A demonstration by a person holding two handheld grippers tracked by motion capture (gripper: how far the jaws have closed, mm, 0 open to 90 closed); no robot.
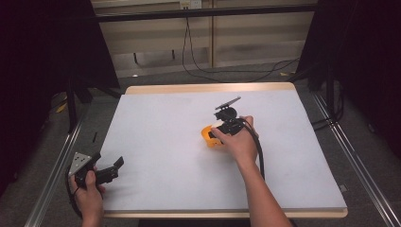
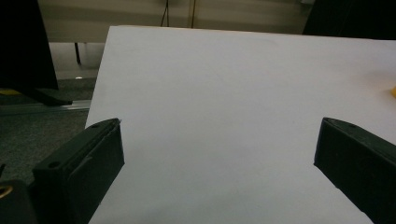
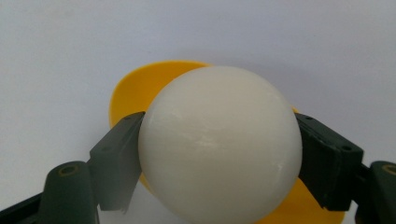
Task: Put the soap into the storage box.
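Note:
A white ball (image 3: 219,144) sits clamped between the two black jaws of my right gripper (image 3: 219,140), which is shut on its sides. Right beneath and behind the ball lies a yellow-orange bowl (image 3: 140,86). In the high view the right gripper (image 1: 220,130) points down over that bowl (image 1: 207,137) near the middle of the white table (image 1: 165,118). My left gripper (image 1: 116,166) rests at the table's front left corner, open. Its jaws stand wide apart around bare table in the left gripper view (image 2: 219,149), where a sliver of the bowl (image 2: 392,92) shows at the right edge.
The table has a wooden rim (image 1: 208,88) at the far side. Metal rails (image 1: 52,175) run along both sides on the grey floor. Black cables (image 1: 198,71) hang and trail behind the table, and dark curtains (image 1: 42,56) stand at left and right.

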